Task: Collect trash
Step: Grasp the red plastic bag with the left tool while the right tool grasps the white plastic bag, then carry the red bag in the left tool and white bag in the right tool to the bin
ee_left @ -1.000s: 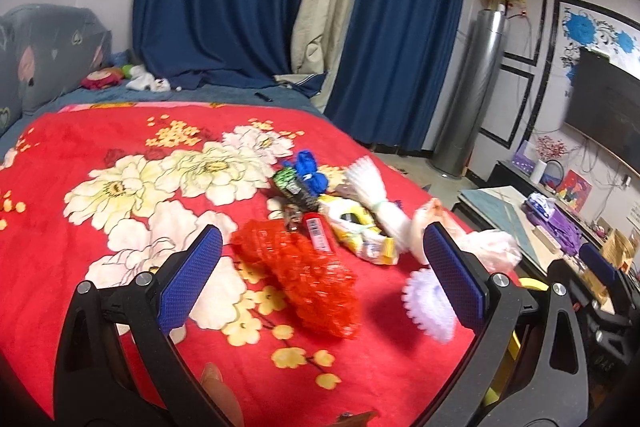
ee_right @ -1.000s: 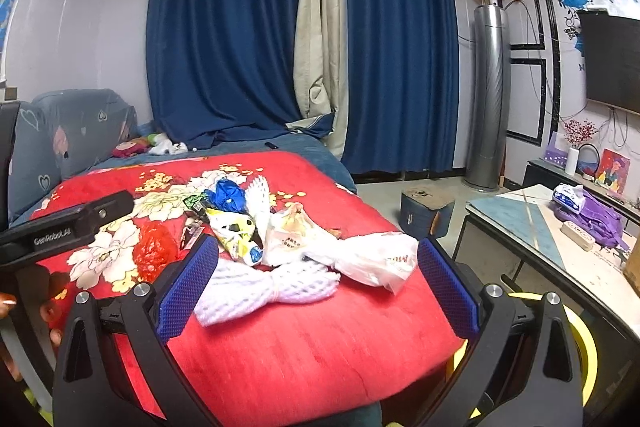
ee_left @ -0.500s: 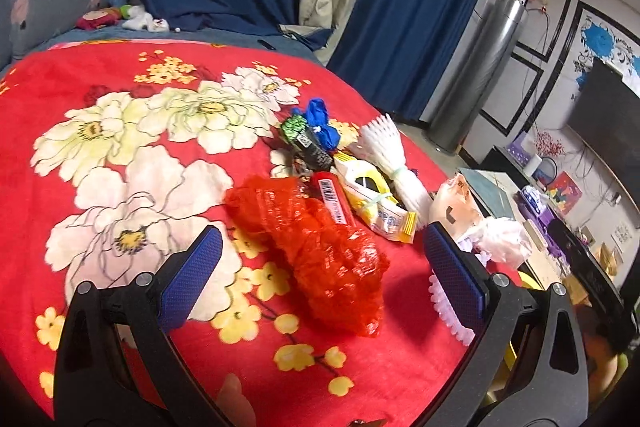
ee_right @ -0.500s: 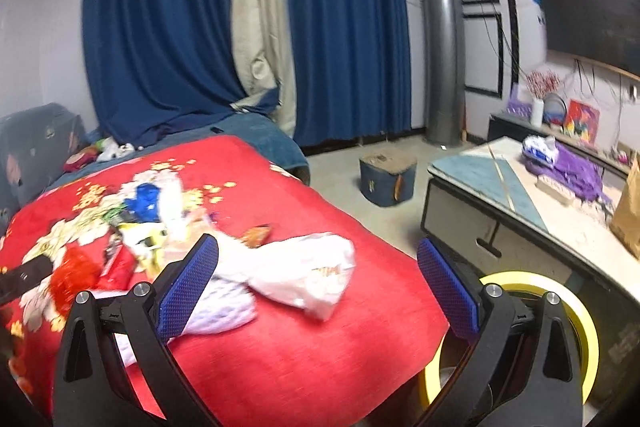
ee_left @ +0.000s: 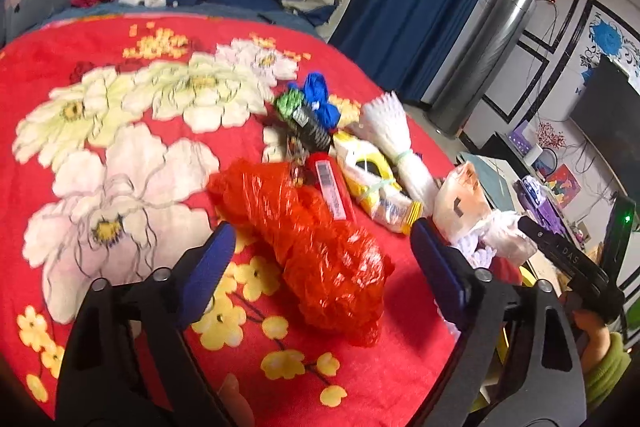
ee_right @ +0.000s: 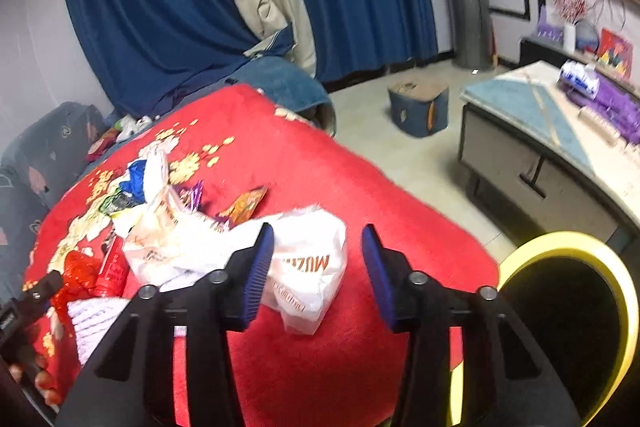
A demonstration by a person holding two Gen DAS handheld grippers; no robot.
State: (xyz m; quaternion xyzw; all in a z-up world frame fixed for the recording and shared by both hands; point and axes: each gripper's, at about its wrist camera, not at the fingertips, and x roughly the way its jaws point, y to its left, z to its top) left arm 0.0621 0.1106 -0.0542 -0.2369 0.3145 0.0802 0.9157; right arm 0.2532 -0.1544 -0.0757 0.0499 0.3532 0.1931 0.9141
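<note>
Both jaws have just been closing, our left gripper astride the red plastic bag and our right gripper astride the white paper bag on the bed, neither pinched yet; both look light and crumply, best gripped mid-bunch.

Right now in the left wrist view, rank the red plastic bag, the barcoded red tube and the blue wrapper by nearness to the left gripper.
1. Red plastic bag, between the left gripper fingers.
2. Barcoded red tube, just behind it.
3. Blue wrapper, farthest, toward the curtains.
</note>
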